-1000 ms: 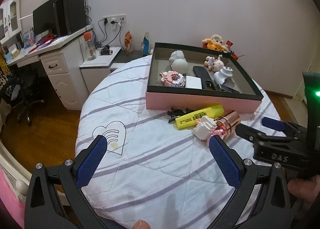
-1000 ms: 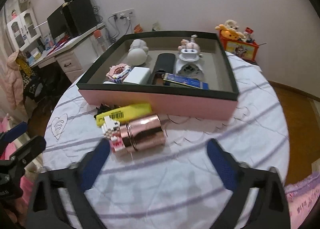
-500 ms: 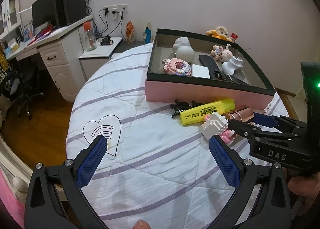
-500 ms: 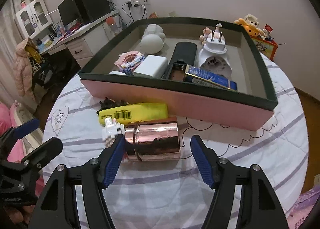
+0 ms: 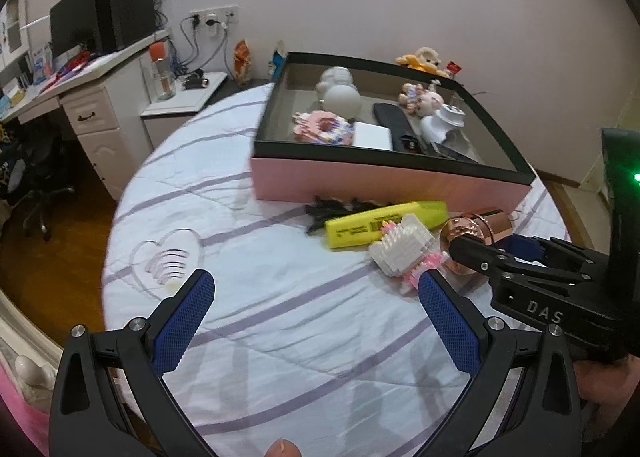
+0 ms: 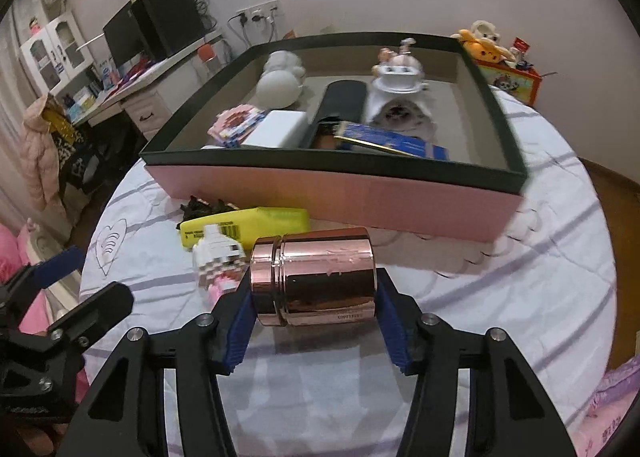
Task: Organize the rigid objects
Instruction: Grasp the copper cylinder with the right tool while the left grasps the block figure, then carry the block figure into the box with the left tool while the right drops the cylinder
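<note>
A rose-gold metal canister (image 6: 314, 275) lies on its side on the round table. My right gripper (image 6: 312, 317) is shut on it, blue pads against both ends; it also shows in the left wrist view (image 5: 478, 227). Beside it lie a white-and-pink block figure (image 6: 218, 261), a yellow highlighter (image 6: 244, 225) and a black clip (image 6: 202, 207). The pink box with a dark rim (image 6: 332, 193) holds several small objects. My left gripper (image 5: 316, 313) is open and empty over the bedspread-covered table, left of the canister.
The striped white cloth (image 5: 248, 217) covers the table, with a heart print (image 5: 170, 259) near the left edge. A desk with monitor (image 5: 72, 29) stands at the far left. Toys (image 6: 492, 41) sit behind the box.
My right gripper moved forward and closed its fingers on the canister's ends. The left gripper shifted slightly closer to the table and stayed open.
</note>
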Available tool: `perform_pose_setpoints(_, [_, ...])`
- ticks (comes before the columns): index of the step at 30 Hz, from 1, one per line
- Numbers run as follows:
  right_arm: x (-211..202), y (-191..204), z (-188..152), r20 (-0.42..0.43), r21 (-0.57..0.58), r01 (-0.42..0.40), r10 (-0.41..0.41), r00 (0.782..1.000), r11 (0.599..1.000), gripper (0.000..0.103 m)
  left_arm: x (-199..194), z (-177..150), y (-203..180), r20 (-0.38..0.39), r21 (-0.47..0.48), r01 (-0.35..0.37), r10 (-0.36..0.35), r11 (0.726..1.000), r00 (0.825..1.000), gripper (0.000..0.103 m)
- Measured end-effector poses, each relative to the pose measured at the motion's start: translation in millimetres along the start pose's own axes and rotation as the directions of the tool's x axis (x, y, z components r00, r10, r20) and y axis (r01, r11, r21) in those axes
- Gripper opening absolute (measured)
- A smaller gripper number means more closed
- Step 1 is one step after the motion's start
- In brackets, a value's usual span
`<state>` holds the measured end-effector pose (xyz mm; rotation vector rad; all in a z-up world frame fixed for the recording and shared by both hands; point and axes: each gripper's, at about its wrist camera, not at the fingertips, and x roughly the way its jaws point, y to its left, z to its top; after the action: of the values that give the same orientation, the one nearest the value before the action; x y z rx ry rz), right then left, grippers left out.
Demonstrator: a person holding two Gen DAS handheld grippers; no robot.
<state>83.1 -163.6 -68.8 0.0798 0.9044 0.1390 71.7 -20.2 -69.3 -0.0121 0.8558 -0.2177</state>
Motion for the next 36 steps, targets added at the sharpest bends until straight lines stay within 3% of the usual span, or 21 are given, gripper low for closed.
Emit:
perform_pose_setpoints(10, [-13.6,-27.4,-8.3,0.007,0.036,0.062,-0.063,0.998,0.997,0.056,35.9,3.0,-30.5,-0.048,-0.021,0.062,-0.063,0.998,0.997,0.103])
perform_pose_setpoints(16, [-13.3,-41.2,-8.6,0.009,0.059,0.062,-0.062,0.998,0.996,0.056,61.5,1.4,-35.3,-0.08,-0.05,0.023,-0.027,0.998,0.996,0.103])
perform_pose_setpoints(20, [-14.6,-47.3,-9.1,0.014,0.069,0.058,-0.059,0.998,0.996,0.056,67.6,1.4,-37.9,-0.062,-0.049,-0.003,0.0,0.999,0.998,0.102])
perform_pose_setpoints(22, [-14.9,-51.4,-8.9,0.016,0.075,0.056,-0.058,0.998,0.996,0.056,68.6,1.8,-37.6,-0.057,-0.048,-0.011,0.008,0.999,0.998,0.099])
perform_pose_setpoints(23, [-15.7,-53.2,-9.3,0.017,0.079,0.054,-0.055,0.998,0.995,0.056,68.5,2.2,-37.0,-0.054,-0.047,-0.015,0.012,0.999,0.998,0.093])
perform_pose_setpoints(27, [-18.3,-56.5,-11.1,0.019,0.088,0.05,-0.052,0.998,0.995,0.056,62.5,1.2,-32.5,-0.035,-0.036,-0.015,0.014,0.999,0.999,0.06])
perform_pose_setpoints(36, [-24.8,-48.3,-15.6,0.02,0.089,0.04,-0.042,0.999,0.995,0.056,40.5,-13.9,-20.1,-0.027,-0.025,0.024,-0.025,0.999,0.999,0.059])
